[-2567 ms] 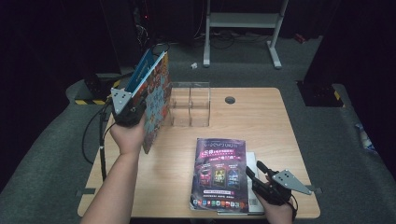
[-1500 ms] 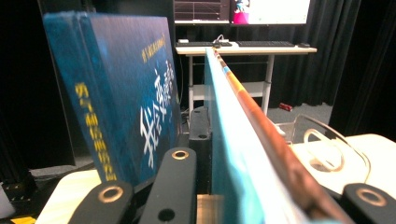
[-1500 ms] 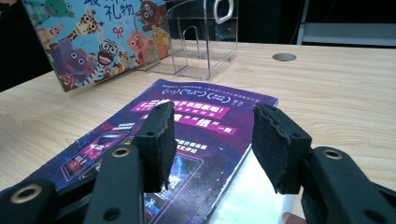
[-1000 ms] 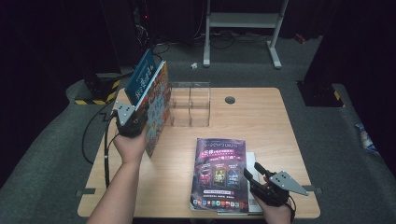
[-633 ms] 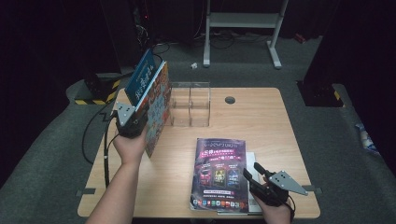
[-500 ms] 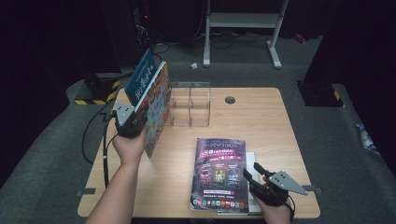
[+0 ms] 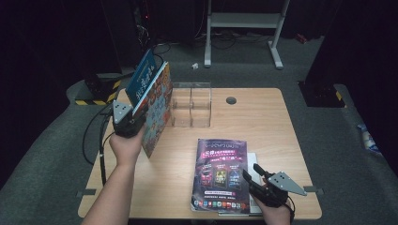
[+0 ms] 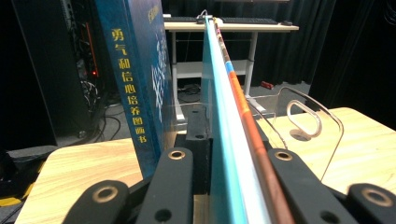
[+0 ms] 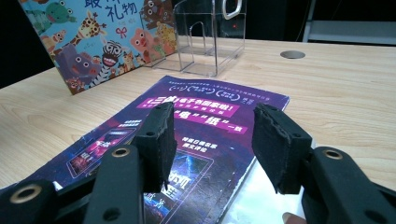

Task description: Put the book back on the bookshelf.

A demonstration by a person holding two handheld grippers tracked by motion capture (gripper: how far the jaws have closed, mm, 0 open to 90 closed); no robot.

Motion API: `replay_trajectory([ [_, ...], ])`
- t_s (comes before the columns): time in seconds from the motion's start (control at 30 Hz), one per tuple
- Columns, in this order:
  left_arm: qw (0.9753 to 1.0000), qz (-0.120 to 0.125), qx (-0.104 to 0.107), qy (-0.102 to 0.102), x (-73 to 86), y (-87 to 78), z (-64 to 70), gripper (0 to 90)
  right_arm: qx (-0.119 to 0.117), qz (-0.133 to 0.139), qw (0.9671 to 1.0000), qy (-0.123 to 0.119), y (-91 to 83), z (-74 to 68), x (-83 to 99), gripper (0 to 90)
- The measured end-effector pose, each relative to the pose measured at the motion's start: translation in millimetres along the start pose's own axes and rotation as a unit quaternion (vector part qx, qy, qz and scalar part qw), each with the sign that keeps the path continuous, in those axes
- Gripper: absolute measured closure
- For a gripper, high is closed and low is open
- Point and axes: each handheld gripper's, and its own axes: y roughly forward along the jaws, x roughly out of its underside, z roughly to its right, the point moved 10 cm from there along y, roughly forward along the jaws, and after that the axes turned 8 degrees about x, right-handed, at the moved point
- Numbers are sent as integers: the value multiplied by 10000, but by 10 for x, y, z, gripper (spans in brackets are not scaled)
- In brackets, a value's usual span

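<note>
My left gripper (image 7: pixel 133 123) is shut on the lower edge of a thin picture book (image 7: pixel 157 112) with cartoon animals, which stands tilted on its edge at the table's left. In the left gripper view the book's edge (image 8: pixel 224 116) runs up between the jaws of the left gripper (image 8: pixel 229 156). A blue book (image 7: pixel 141 82) stands close against its left side, outside the jaws. A purple magazine (image 7: pixel 219 173) lies flat at the front. My right gripper (image 7: pixel 251 180) hovers open over its near right corner, and the magazine (image 9: pixel 196 116) shows between the jaws of the right gripper (image 9: pixel 212 140).
A clear acrylic rack (image 7: pixel 192 108) with dividers stands at the back centre, just right of the picture book. A white sheet (image 7: pixel 253 161) lies under the magazine. A round cable hole (image 7: pixel 231 100) sits behind the rack. A desk frame (image 7: pixel 244 23) stands beyond the table.
Since 2.6 s ago my left hand has come lower and nearer with the picture book. Over the last second nothing visibly moves. The right gripper stays open in place.
</note>
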Motion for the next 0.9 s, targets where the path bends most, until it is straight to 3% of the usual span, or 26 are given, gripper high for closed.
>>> replay_trajectory([
  [0.27, 9994, 216, -233, -132, -52, 23, -55, 810, -1, -7, 10000, -12, 0, -1, 5, 487],
  [0.9, 9979, 485, -398, 136, -405, 203, 12, 812, 41, 53, 10000, 30, -41, 66, -11, 492],
])
